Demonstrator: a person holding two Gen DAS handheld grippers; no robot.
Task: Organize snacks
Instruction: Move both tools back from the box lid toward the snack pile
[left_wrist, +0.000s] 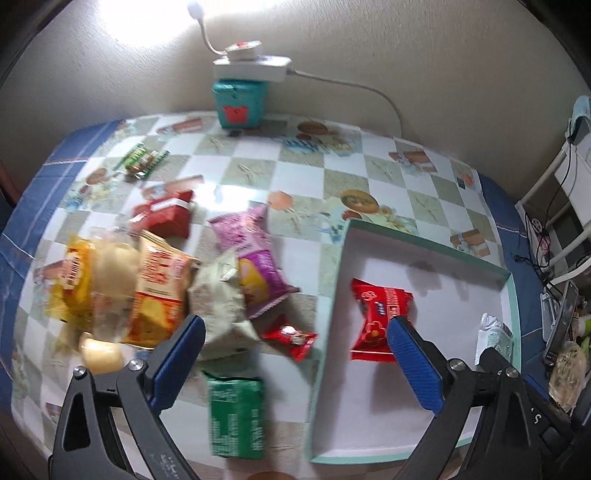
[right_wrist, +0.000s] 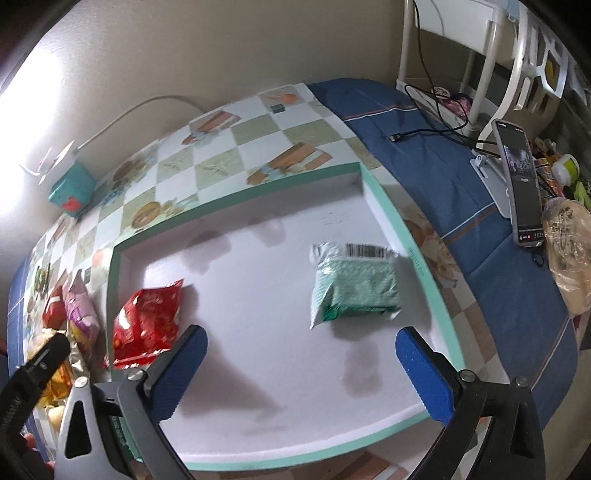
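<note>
Left of the shallow box, loose snack packets lie heaped on the table. Two packets, red and green, already rest inside. Both grippers, left and right, hover with fingers wide, holding nothing. Packets appear light, soft and crinkly; grip across the body, not the sealed ends.

The white box floor lies bare between the red packet at lower left and the green packet right of centre; its raised teal rim borders it.
</note>
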